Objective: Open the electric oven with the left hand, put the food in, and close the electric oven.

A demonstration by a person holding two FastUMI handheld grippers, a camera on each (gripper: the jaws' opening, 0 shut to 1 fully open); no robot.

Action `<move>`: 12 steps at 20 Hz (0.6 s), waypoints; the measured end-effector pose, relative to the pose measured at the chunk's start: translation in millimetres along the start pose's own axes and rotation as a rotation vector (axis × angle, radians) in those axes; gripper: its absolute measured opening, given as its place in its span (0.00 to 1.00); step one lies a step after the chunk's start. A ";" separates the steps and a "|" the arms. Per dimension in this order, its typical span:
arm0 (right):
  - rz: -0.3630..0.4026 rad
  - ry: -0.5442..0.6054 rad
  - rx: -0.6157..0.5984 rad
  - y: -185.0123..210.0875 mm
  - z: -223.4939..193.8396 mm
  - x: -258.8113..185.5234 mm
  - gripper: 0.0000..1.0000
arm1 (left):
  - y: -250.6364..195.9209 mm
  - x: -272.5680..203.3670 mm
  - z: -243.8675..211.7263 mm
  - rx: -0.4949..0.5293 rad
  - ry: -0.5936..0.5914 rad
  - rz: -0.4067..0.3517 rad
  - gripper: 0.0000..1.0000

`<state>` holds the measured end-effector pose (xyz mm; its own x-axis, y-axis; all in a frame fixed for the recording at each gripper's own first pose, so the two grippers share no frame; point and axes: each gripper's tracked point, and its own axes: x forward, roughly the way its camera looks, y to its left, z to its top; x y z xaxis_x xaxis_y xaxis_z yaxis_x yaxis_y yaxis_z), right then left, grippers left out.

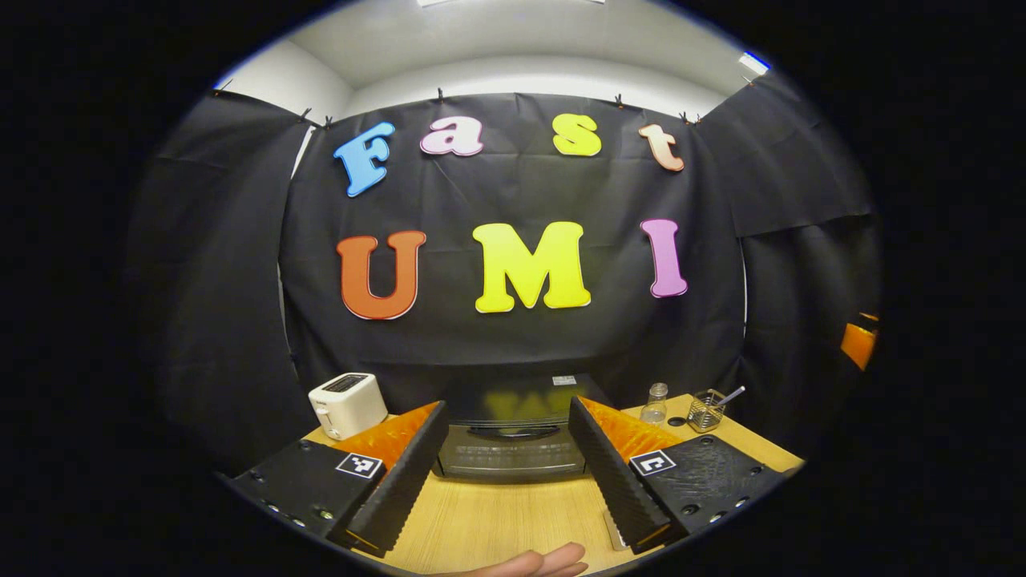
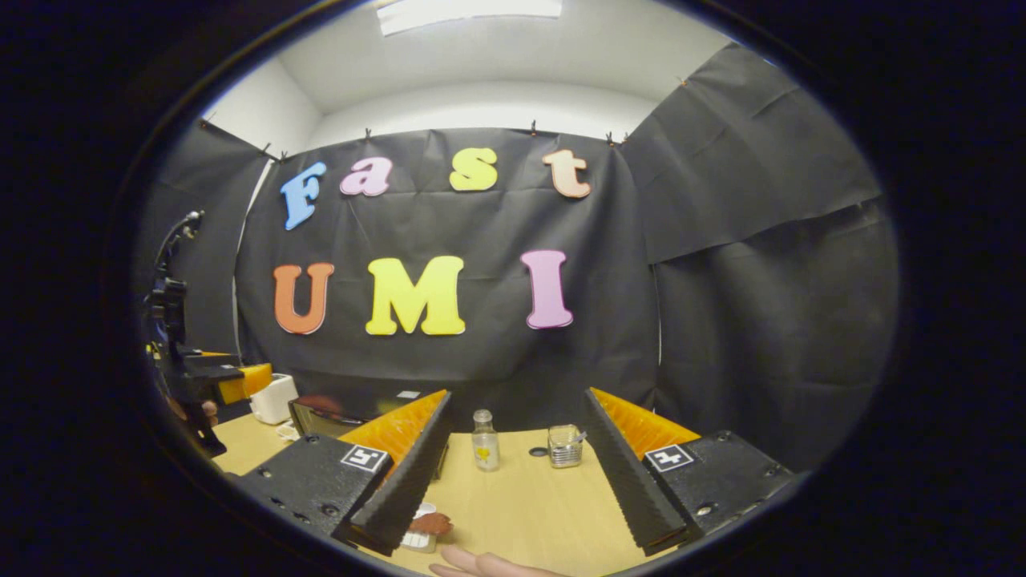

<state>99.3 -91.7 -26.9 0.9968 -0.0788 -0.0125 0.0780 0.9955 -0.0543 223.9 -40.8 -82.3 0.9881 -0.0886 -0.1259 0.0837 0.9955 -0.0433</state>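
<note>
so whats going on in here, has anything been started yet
Not yet, by the look of it. A person holds a set of tongs in each hand above a wooden table. The left tongs are open, aimed at the black electric oven, whose door is closed. The right tongs are open and hold nothing. The food, a small cupcake-like item, sits on the table by their left finger.

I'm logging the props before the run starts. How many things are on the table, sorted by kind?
Appliances: 2, the black electric oven and the white toaster
Glass bottles: 1, the small bottle
Wire baskets: 1, the basket
Food items: 1, the cupcake
Total: 5
</note>
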 end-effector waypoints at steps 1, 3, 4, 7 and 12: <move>-0.010 0.000 -0.009 -6.9 2.0 6.1 1.00 | -0.5 17.9 -8.8 0.000 0.030 -0.004 0.96; -0.020 -0.002 -0.024 -15.3 5.4 11.9 1.00 | -1.0 50.9 -23.9 -0.007 0.080 -0.005 0.96; -0.020 -0.003 -0.027 -18.1 7.8 14.3 1.00 | -0.4 67.8 -31.0 -0.014 0.099 -0.008 0.96; -0.021 -0.010 -0.039 -24.6 13.7 18.5 0.99 | -0.2 111.1 -59.7 -0.025 0.176 -0.022 0.96; -0.035 -0.019 -0.043 -37.9 17.3 16.9 0.99 | -2.4 143.9 -89.8 -0.042 0.274 -0.047 0.96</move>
<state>113.5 -129.9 -7.8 0.9937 -0.1118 0.0094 0.1122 0.9889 -0.0971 354.2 -58.8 -189.3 0.9109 -0.1458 -0.3859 0.1177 0.9884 -0.0956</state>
